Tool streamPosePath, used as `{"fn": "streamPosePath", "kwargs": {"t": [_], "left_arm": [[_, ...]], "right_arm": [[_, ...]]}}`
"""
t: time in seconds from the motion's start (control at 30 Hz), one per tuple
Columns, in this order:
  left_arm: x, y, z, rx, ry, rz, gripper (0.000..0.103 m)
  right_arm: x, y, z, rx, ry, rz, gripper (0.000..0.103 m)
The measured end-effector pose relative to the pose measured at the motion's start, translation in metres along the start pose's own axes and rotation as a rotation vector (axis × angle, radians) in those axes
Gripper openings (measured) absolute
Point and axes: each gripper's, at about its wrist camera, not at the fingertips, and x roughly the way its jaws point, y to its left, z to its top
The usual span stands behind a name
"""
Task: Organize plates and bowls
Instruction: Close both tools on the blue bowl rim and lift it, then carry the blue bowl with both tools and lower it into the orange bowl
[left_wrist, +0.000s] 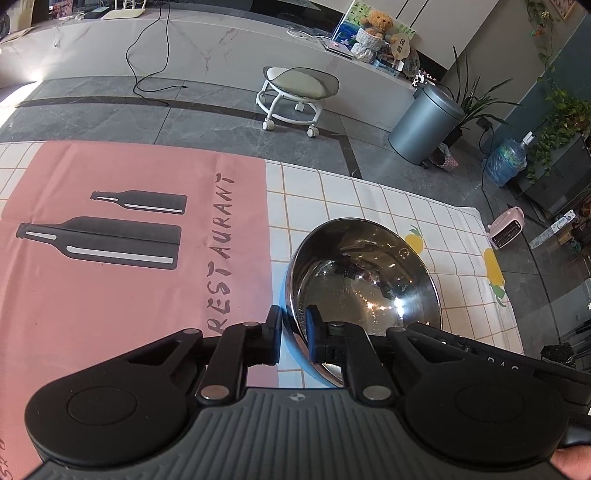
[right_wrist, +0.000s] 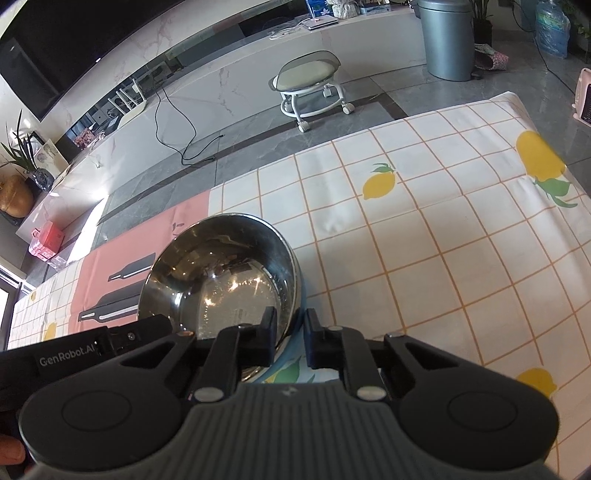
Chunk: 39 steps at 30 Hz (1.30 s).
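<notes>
Right, we've got the steel bowl (left_wrist: 364, 284) pinched from both sides: left gripper (left_wrist: 294, 334) w/ one finger outside on the blue shell and one inside on the steel, clamped on the rim at the bowl's left edge; right gripper (right_wrist: 290, 339) straddles the rim on the opposite side, one finger inside, one outside, and looks closed on it too, tho a thin gap beside the outer finger means we can't be 100% sure of full contact there. Bowl sits at the seam where the pink restaurant mat (left_wrist: 129, 236) meets the lemon-check cloth (right_wrist: 424, 240) on the counter; whether it's resting or just lifted we can't tell from these views. No plates or other bowls in sight, so the destination is unknown to us. Our read: this is a two-handed carry, and doing it well = keeping both grips at equal height so the bowl doesn't tip, and moving both hands at the same pace so neither side twists the rim out of the fingers. Polished steel is prob slippery, so firm squeeze, no jerks. Keep it low over the cloth, level, and set it down flat before easing either grip. If stacking onto another bowl, center it first, then release one side at a time.
</notes>
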Motion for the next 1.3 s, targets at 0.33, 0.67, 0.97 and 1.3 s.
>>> {"fn": "streamPosePath", "kwargs": {"t": [0.33,0.67,0.97,1.3], "left_arm": [[-0.043,-0.008,-0.009,0.009,-0.027,0.02,0.014],[-0.115,-0.02,-0.034,0.03,-0.107,0.03,0.015],[-0.168,-0.023,-0.077,0.014,-0.133,-0.002,0.015],[-0.192,-0.017,-0.135,-0.062,-0.119,-0.081,0.015]], "right_arm": [[-0.034,0.013,-0.009,-0.037,-0.028,0.023,0.012],[-0.099,0.033,-0.032,-0.086,-0.093,0.068,0.011],[-0.163,0.043,-0.079,-0.138,-0.128,0.099,0.011],[-0.215,0.019,-0.155,-0.109,-0.168,0.116,0.011]]}}
